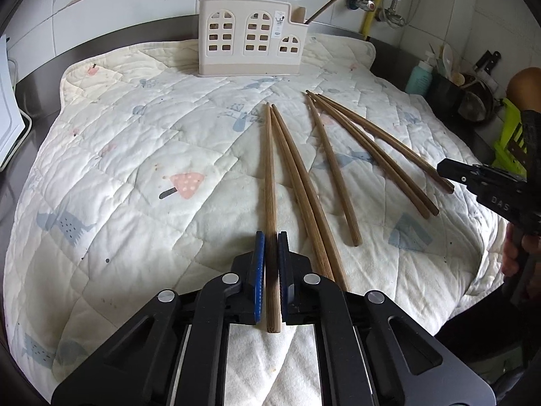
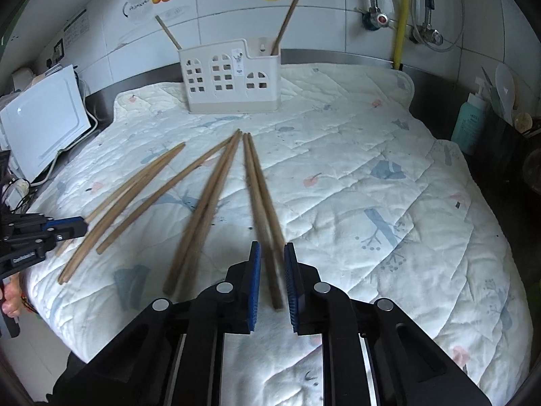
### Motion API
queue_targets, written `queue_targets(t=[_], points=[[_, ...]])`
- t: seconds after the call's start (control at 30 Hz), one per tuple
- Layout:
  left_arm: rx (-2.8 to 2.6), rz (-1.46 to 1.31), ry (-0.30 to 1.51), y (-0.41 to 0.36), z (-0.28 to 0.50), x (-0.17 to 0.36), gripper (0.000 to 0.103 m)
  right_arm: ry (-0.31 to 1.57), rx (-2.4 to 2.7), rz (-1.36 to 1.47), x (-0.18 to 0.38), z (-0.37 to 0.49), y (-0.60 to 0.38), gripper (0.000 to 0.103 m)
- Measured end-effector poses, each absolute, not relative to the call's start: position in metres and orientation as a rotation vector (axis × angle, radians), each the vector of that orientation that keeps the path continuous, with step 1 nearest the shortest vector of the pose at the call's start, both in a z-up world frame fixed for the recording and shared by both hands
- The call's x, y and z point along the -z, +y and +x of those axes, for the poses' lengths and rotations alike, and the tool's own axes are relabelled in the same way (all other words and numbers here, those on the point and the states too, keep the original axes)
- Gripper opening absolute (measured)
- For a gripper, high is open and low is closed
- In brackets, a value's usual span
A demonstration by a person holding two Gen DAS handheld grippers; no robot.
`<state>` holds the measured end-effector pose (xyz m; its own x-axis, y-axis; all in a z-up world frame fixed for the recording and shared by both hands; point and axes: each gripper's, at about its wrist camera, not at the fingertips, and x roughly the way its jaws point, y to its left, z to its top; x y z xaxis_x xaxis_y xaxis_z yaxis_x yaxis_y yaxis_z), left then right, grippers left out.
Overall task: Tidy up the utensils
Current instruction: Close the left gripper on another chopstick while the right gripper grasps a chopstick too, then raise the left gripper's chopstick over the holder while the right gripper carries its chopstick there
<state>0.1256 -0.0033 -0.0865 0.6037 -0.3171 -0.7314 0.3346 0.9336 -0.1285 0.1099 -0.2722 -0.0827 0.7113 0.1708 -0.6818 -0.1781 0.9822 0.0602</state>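
Blue pads of my left gripper (image 1: 271,264) clamp one chopstick (image 1: 270,176) lying on the quilt (image 1: 135,169); my right gripper (image 2: 272,277) straddles a chopstick pair (image 2: 260,189), jaws nearly closed, contact unclear. Beyond stands the holder (image 1: 248,37), two chopsticks inside

The chopsticks (image 1: 270,182) are brown. The holder (image 1: 248,37) is cream with little window holes. The quilt (image 1: 135,155) is white with pink mushrooms and blue-grey trees. The bottle (image 1: 418,76) is teal.

Brown wooden chopsticks (image 1: 333,169) fanned flat before upright cream holder (image 1: 248,39).
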Motion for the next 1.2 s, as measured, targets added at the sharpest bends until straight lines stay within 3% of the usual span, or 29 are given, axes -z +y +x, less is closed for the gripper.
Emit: queue_targets(t=[0.8, 1.2], points=[[0.386, 0.02, 0.863, -0.003, 0.13, 0.09, 0.006, 0.788, -0.225, -0.078, 0.095, 0.133, -0.274, 0.009], [0.395, -0.012, 0.786, 0.002, 0.121, 0.067, 0.006, 0.663, -0.239, -0.049, 0.04, 0.111, -0.272, 0.006]])
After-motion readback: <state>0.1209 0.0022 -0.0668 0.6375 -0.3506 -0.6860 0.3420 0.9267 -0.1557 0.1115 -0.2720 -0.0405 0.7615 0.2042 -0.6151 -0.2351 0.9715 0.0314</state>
